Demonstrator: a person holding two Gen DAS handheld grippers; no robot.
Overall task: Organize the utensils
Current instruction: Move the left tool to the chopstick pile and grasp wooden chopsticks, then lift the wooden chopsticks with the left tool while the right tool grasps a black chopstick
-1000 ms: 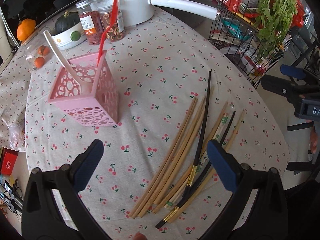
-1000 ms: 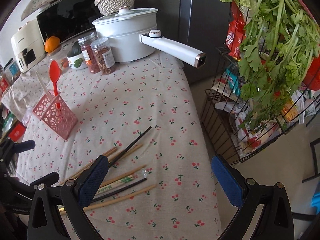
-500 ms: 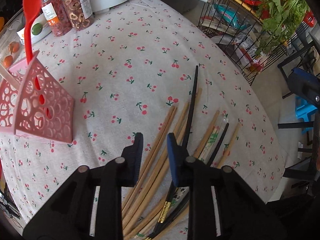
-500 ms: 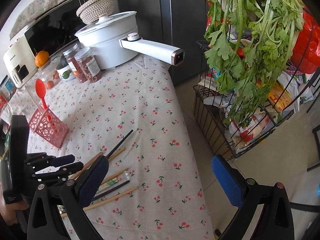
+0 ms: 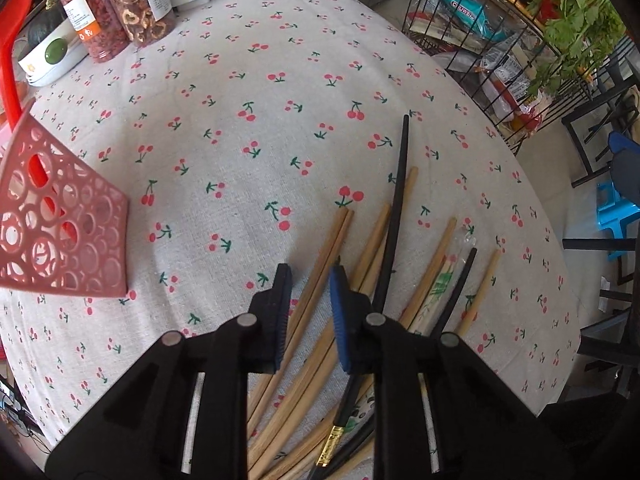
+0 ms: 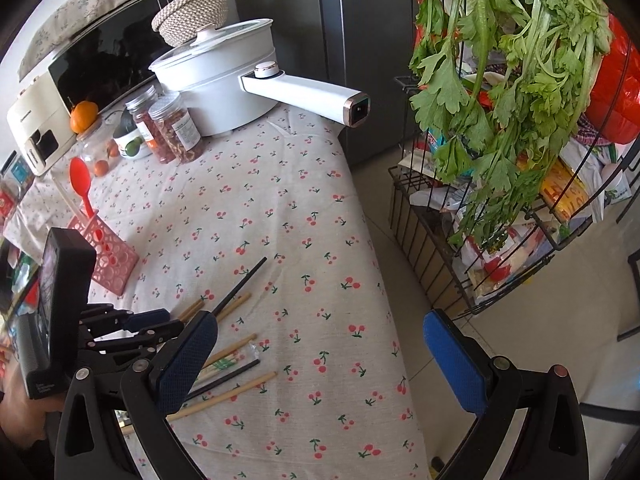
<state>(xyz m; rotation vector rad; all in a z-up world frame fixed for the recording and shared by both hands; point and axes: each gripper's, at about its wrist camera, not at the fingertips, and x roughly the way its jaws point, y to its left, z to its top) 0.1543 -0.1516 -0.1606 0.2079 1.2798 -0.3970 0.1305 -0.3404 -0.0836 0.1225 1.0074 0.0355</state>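
Note:
Several wooden chopsticks (image 5: 320, 264) and black chopsticks (image 5: 394, 220) lie fanned on the cherry-print tablecloth. My left gripper (image 5: 310, 276) is low over them, its jaws narrowed to a small gap around a pair of wooden chopsticks, not clamped. A pink perforated utensil holder (image 5: 64, 224) with a red spoon (image 5: 10, 60) stands to the left. In the right wrist view the chopsticks (image 6: 232, 364), holder (image 6: 108, 248) and left gripper (image 6: 152, 322) show at lower left. My right gripper (image 6: 320, 344) is wide open and empty above the table's right side.
Two jars (image 5: 116, 12) and a white electric pot (image 6: 224, 84) with a long handle stand at the back. A wire rack (image 6: 500, 208) holding greens and packets stands off the table's right edge. A microwave (image 6: 116, 52) sits behind.
My left gripper dropped toward the chopsticks and its jaws closed from wide open to a narrow gap around wooden ones. My right gripper rose and drifted right, still open.

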